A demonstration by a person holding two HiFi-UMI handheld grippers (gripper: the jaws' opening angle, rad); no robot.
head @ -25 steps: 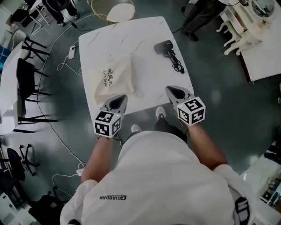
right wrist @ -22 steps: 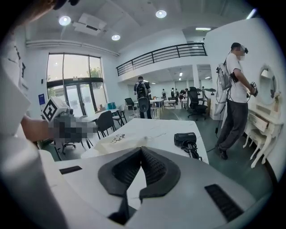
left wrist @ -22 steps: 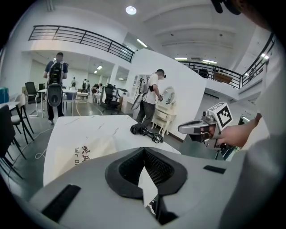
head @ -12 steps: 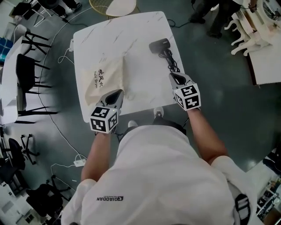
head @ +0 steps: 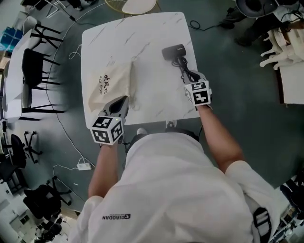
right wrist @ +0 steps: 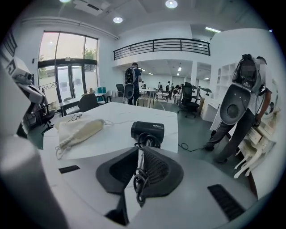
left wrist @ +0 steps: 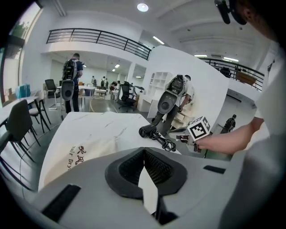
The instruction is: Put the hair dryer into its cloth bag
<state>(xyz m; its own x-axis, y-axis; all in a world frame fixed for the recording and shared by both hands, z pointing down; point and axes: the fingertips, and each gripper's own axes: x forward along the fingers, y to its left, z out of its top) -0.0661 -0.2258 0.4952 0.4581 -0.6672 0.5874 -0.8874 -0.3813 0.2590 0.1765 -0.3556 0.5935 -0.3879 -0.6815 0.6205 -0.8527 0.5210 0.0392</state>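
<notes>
A black hair dryer (head: 174, 51) lies on the white marble table (head: 152, 33) at the far right, its coiled cord (head: 188, 72) trailing toward me. The beige cloth bag (head: 111, 84) lies flat at the left. My right gripper (head: 192, 79) hangs over the cord; its jaws have just been opening and stand a narrow gap apart, with the cord (right wrist: 139, 172) showing between them and the hair dryer (right wrist: 147, 130) just ahead. My left gripper (head: 122, 101) is shut and empty at the bag's near edge, with the bag (left wrist: 82, 152) ahead to its left.
Black chairs (head: 33, 71) stand left of the table and a round pale chair (head: 137, 4) at its far end. White furniture (head: 285, 42) is at the right. A power strip (head: 83, 166) and cables lie on the floor. People stand in the background.
Both grippers moved away from me over the table. The right one travelled farther and now sits at the dryer's cord. The left one came up to the bag's near edge.
</notes>
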